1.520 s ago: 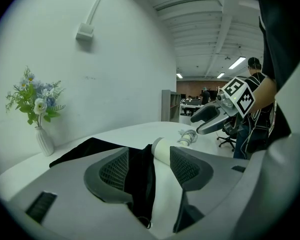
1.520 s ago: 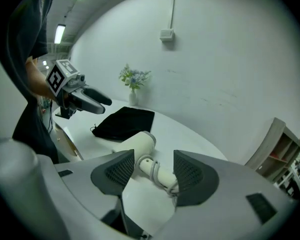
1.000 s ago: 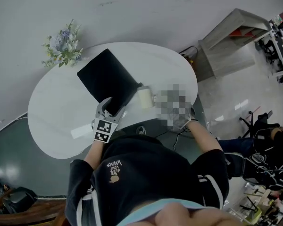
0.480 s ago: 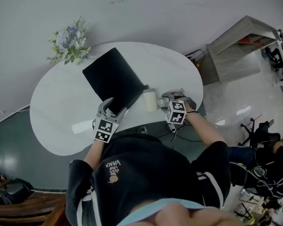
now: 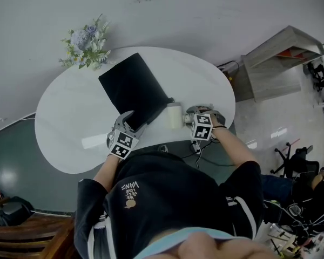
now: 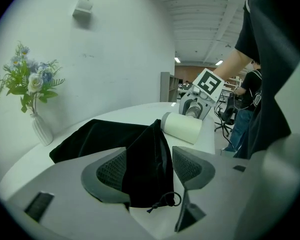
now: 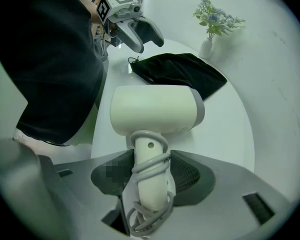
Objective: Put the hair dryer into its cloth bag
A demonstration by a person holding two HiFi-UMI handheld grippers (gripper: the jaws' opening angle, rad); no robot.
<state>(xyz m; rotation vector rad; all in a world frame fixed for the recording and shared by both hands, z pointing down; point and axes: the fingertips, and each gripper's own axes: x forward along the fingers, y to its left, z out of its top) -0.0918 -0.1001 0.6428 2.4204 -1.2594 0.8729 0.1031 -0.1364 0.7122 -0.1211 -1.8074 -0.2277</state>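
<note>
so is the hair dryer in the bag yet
Out. The hair dryer lies beside the cloth bag, its handle in the right gripper.

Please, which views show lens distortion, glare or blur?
Both gripper views: strong fisheye, dark rounded corners, bent walls. Head view: a pale glare patch on the white table. Right gripper view: the hair dryer is sharp; a mosaic patch lies beside its handle. Left gripper view: the cloth bag is sharp.

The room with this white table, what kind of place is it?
Probably an office or lab workspace, not a home: there are ceiling strip lights, a wheeled office chair and a plain wooden shelf unit.
</note>
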